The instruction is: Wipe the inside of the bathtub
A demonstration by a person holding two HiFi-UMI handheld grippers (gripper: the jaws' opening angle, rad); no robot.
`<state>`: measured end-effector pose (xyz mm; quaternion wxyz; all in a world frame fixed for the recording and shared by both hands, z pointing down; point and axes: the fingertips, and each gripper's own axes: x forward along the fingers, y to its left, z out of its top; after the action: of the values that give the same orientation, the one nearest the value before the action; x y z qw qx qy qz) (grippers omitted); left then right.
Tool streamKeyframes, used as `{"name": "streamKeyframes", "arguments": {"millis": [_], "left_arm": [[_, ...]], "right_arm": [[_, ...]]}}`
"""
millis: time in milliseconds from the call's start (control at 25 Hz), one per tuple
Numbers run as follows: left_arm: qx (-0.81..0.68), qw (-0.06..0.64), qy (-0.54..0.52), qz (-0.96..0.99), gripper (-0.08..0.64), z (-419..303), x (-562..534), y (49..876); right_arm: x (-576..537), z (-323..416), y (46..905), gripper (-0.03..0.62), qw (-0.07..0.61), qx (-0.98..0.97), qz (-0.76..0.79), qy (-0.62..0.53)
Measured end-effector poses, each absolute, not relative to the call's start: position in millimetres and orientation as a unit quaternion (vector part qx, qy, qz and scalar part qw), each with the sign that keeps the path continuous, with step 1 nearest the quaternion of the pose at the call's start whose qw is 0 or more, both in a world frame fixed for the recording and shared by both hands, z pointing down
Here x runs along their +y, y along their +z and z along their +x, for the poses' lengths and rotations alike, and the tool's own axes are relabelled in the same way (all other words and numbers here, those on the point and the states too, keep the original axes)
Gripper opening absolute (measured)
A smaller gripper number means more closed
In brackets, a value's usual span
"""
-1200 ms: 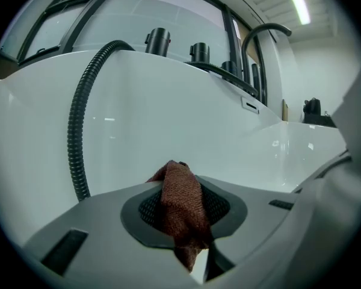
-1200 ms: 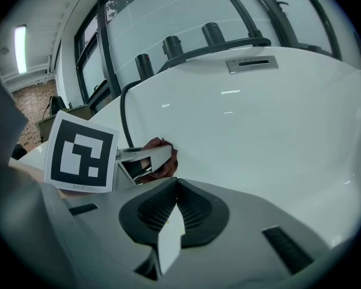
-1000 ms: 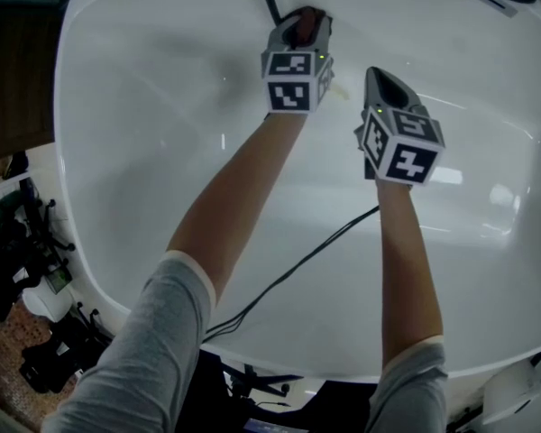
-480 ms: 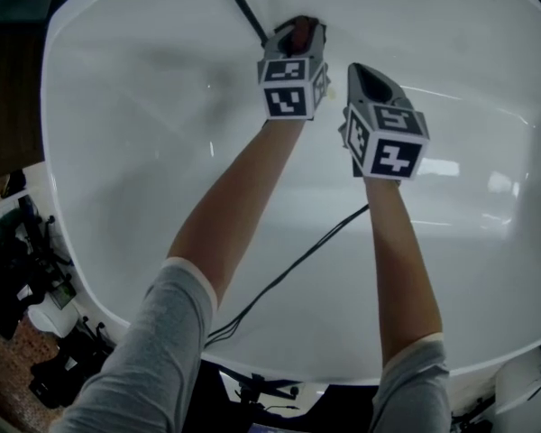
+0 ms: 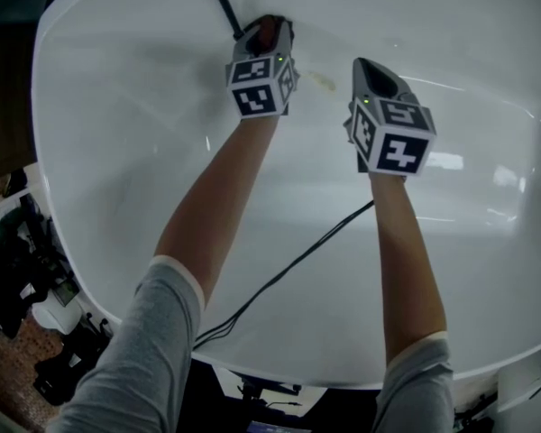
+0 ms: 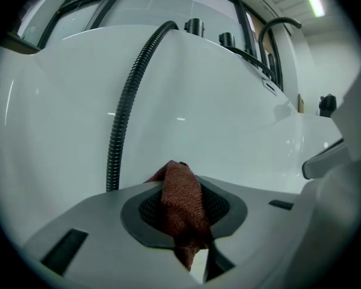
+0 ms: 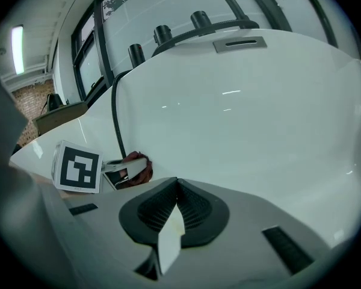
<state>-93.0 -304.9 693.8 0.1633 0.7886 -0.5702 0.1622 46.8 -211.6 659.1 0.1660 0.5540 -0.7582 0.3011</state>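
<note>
Pinching rust-red cloth (image 6: 182, 203), left tool (image 5: 270, 36); cloth's far end hidden.

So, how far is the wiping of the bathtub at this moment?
Done: hard to tell; the bathtub looks white and glossy. In hand: the left gripper, shut on the reddish cloth, is at the far wall beside the black hose. Left: a faint yellowish mark near it; the right gripper is shut and empty.
</note>
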Motion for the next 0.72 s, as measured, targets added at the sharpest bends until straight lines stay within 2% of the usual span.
{"name": "streamKeyframes", "arguments": {"millis": [480, 720], "left_arm": [[-0.513, 0.152, 0.182, 0.825, 0.094, -27.2, -292.9, 719.6], [-0.544, 0.159, 0.18, 0.804, 0.092, -70.9, -293.8, 723.7]], "right_arm": [[-213.9, 31.4, 676.8, 0.006, 0.181, -0.763, 0.545, 0.298], [-214.0, 23.2, 674.3, 0.006, 0.181, -0.764, 0.543, 0.297]]}}
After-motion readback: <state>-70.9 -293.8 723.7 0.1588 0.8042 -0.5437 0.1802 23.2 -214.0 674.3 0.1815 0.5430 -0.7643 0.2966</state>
